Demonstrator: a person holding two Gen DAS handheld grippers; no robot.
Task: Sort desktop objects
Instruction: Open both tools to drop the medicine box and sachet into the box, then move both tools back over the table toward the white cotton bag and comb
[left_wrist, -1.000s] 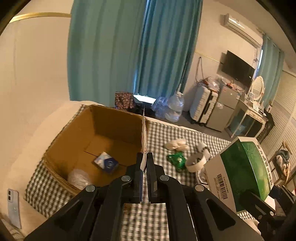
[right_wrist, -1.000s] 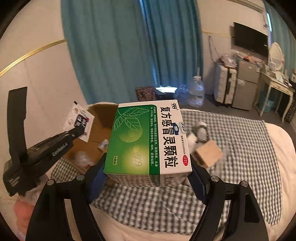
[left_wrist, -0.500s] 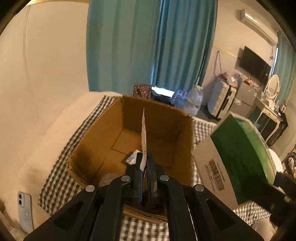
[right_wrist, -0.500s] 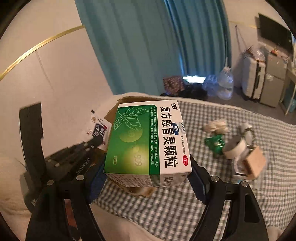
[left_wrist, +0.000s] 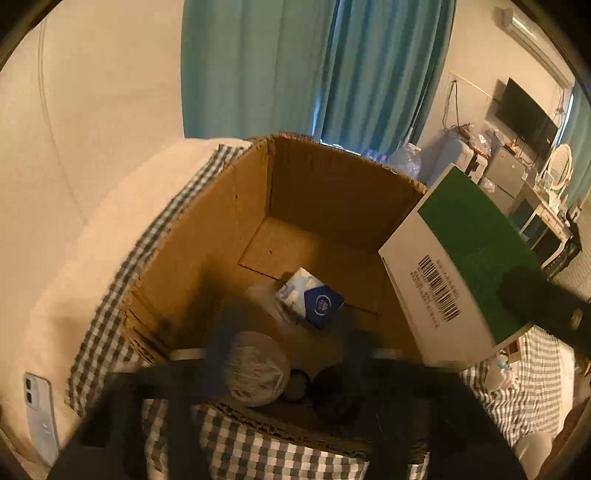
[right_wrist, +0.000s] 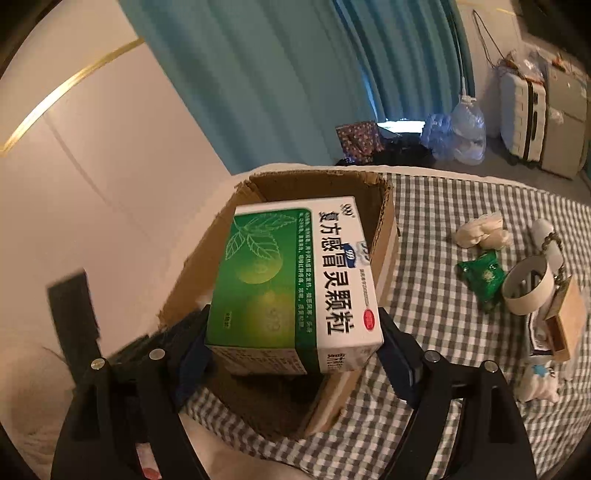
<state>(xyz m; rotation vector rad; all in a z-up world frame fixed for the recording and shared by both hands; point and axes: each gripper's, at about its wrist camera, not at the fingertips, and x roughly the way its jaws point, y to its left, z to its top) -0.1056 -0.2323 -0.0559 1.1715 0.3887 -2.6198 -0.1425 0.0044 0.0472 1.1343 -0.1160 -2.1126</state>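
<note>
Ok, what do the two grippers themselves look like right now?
Right gripper: matte black angular linkage arms, round silver bolt heads at the joints, dark blue pads inside the fingers. Left gripper: the same black build, motion-blurred in its own camera, with a bluish smear where the pads are. No cables, markings or sleeves visible.

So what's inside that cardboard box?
In the cardboard box: a blue-and-white tissue pack and a clear plastic ball-like thing. The blurred left tool and green medicine box cover its near corners.
</note>
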